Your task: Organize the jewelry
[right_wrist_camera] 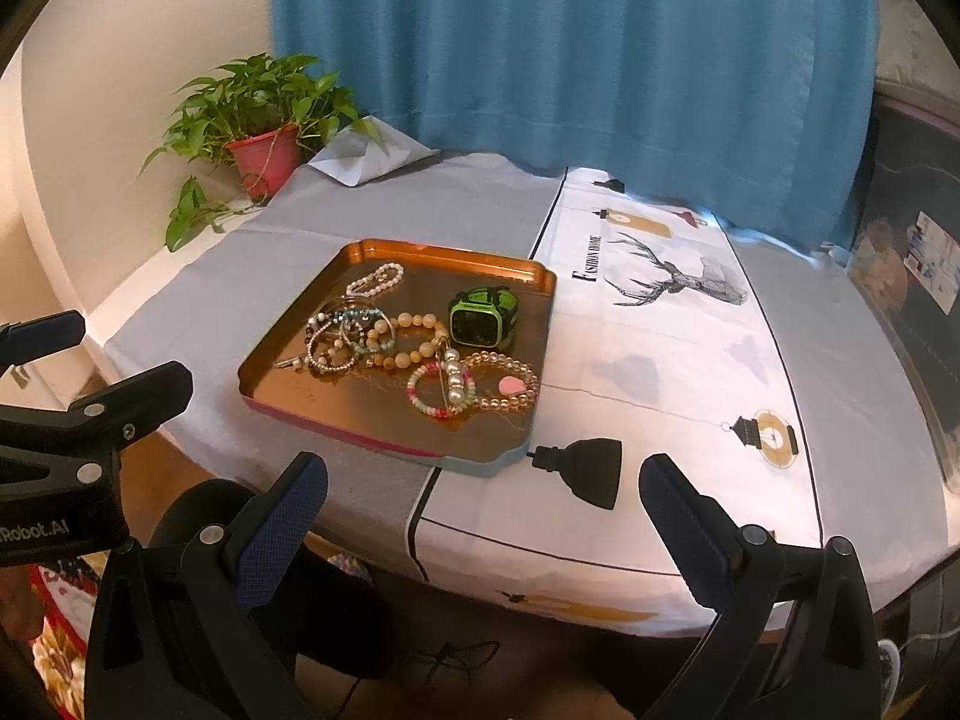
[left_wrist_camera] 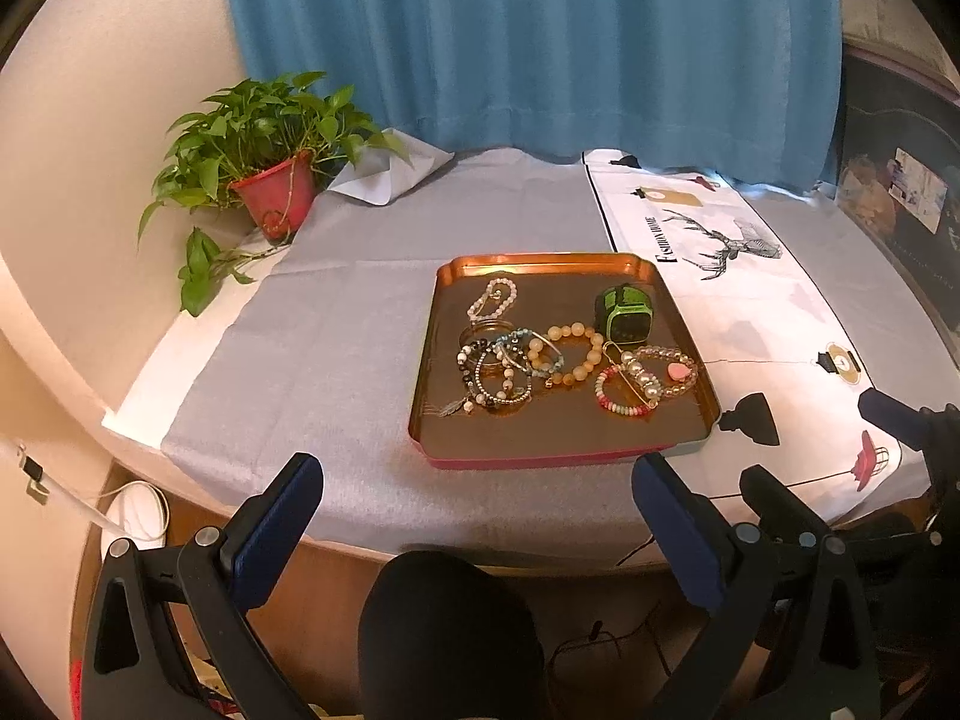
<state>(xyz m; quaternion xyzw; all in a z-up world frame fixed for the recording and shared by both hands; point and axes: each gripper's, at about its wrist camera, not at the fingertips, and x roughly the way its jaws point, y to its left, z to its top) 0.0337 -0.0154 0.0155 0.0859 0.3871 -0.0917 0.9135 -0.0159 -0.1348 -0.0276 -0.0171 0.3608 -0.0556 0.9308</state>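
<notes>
All the jewelry sits in the copper tray [left_wrist_camera: 558, 438] near the front edge of the table [left_wrist_camera: 336, 324]. The bead bracelets [left_wrist_camera: 510, 360] lie in a tangled heap in the tray's middle, one white bracelet [left_wrist_camera: 495, 294] lies apart near its back edge, and a green watch [left_wrist_camera: 624, 312] sits by its right edge. This could be a pile waiting to be sorted, or things already gathered up. The left gripper [left_wrist_camera: 477, 516] and right gripper [right_wrist_camera: 483, 516] both hang wide apart, holding nothing, in front of the table.
</notes>
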